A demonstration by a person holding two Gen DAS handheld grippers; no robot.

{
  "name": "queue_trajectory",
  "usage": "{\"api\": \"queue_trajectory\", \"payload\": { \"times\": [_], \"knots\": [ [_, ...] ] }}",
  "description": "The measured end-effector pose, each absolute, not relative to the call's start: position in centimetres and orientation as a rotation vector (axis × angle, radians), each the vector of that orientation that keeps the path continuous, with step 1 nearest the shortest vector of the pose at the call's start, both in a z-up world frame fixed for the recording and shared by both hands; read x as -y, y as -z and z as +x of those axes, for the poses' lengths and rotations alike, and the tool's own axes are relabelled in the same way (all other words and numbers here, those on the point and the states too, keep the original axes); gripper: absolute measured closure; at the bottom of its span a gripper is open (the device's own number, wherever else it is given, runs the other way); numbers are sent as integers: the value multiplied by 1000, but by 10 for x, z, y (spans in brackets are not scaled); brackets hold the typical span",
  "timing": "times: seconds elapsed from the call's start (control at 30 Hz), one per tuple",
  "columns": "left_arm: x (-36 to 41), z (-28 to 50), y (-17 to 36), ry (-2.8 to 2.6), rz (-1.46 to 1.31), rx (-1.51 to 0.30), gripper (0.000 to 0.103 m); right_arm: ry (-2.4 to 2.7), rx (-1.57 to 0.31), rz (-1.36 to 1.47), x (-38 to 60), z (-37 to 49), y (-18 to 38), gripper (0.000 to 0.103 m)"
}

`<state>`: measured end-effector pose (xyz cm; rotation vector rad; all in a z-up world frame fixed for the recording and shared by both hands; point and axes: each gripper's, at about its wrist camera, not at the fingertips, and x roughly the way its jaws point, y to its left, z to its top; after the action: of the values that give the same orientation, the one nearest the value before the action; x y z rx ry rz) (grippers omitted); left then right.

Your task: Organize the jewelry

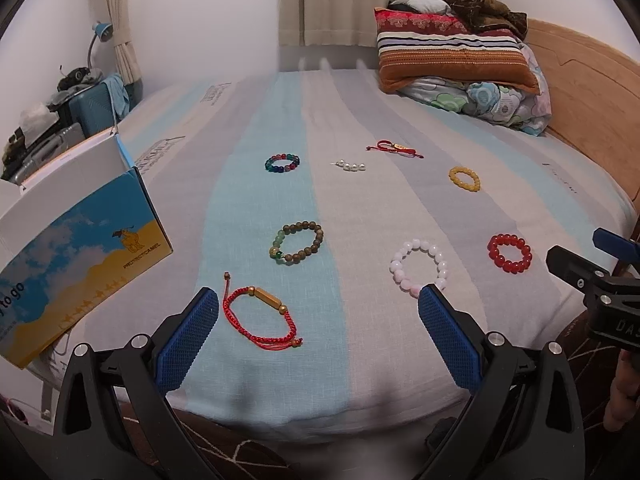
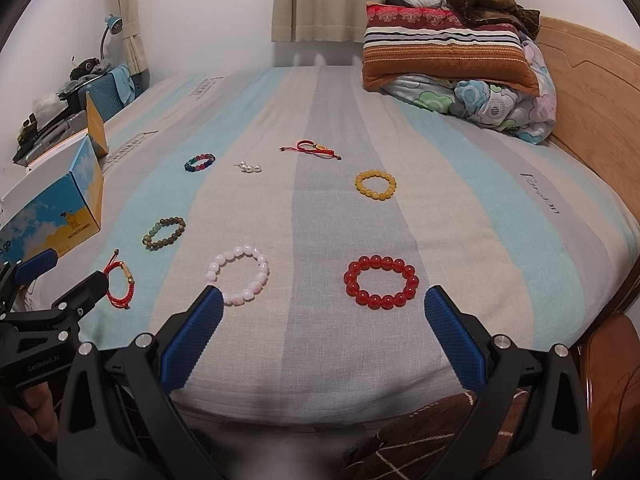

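Several bracelets lie spread on the striped bed sheet (image 1: 360, 360). A red cord bracelet with a gold tube (image 1: 260, 312) lies just ahead of my open, empty left gripper (image 1: 316, 300); a brown bead bracelet (image 1: 298, 242) is beyond it. A pink-white bead bracelet (image 2: 240, 278) and a red bead bracelet (image 2: 380, 282) lie just ahead of my open, empty right gripper (image 2: 326, 300). Farther off lie a yellow bead bracelet (image 2: 375, 185), a multicoloured bead bracelet (image 2: 199, 162), pearls (image 2: 250, 168) and a thin red cord bracelet (image 2: 316, 148).
An open blue-and-yellow cardboard box (image 1: 76, 256) stands at the bed's left edge. Stacked pillows and a quilt (image 1: 460, 64) sit at the far right by the wooden headboard (image 1: 592, 92). A cluttered side table (image 1: 60, 108) is at the far left.
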<state>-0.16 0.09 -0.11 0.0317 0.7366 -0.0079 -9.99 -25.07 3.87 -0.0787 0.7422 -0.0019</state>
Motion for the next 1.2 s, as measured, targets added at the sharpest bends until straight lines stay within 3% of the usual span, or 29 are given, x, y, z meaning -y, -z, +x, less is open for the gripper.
{"api": "queue_trajectory", "payload": {
  "times": [1.2],
  "knots": [
    [3, -2, 4, 8, 38, -757, 6, 0, -750, -92, 243, -99, -38, 7]
  ]
}}
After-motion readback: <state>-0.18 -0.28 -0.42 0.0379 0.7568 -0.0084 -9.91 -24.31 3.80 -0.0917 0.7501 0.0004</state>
